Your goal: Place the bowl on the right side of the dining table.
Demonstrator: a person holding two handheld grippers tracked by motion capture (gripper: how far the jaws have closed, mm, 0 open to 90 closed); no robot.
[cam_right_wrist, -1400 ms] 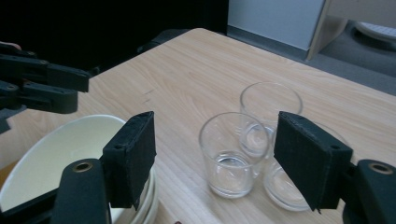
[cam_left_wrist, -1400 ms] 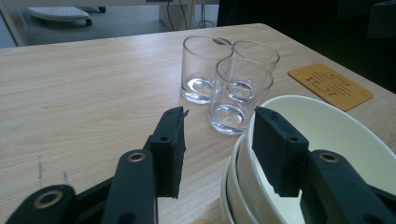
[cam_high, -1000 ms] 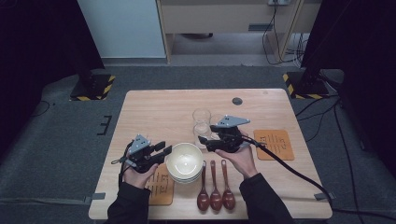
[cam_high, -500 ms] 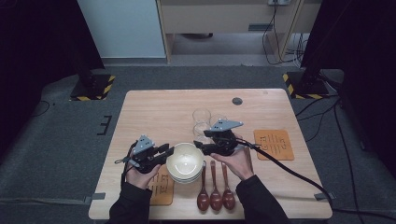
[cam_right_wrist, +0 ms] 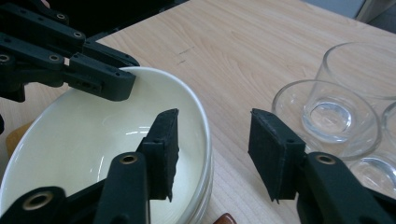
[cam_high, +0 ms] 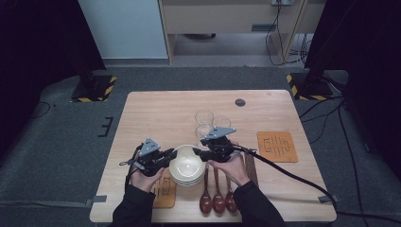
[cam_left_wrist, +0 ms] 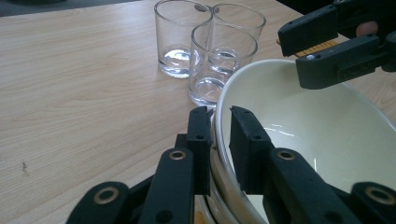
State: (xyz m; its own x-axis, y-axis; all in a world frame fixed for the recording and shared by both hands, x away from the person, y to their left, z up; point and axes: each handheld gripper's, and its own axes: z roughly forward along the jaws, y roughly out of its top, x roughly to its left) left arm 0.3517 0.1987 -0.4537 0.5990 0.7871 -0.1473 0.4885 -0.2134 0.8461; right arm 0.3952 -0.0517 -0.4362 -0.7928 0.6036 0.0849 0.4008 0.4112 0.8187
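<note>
Ok, near edge first: three spoons (cam_high: 218, 201) lie side by side just below the bowl stack (cam_high: 187, 165), which sits front-centre on the table (cam_high: 156, 106). L gripper (cam_left_wrist: 218, 140) is clamped on the top bowl's (cam_left_wrist: 299, 121) rim, one pad inside, one outside. R gripper (cam_right_wrist: 212, 154) has just been closing, jaws straddle the opposite rim w/ a gap, not pinching. Three glasses (cam_high: 208, 124) behind, orange coaster (cam_high: 277, 146) further right.

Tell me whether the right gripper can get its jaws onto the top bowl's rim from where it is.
Probably yes. The right gripper already straddles the rim of the top bowl, jaws closing but apart, one inside and one outside. The left gripper grips the opposite rim, clear of it.
</note>
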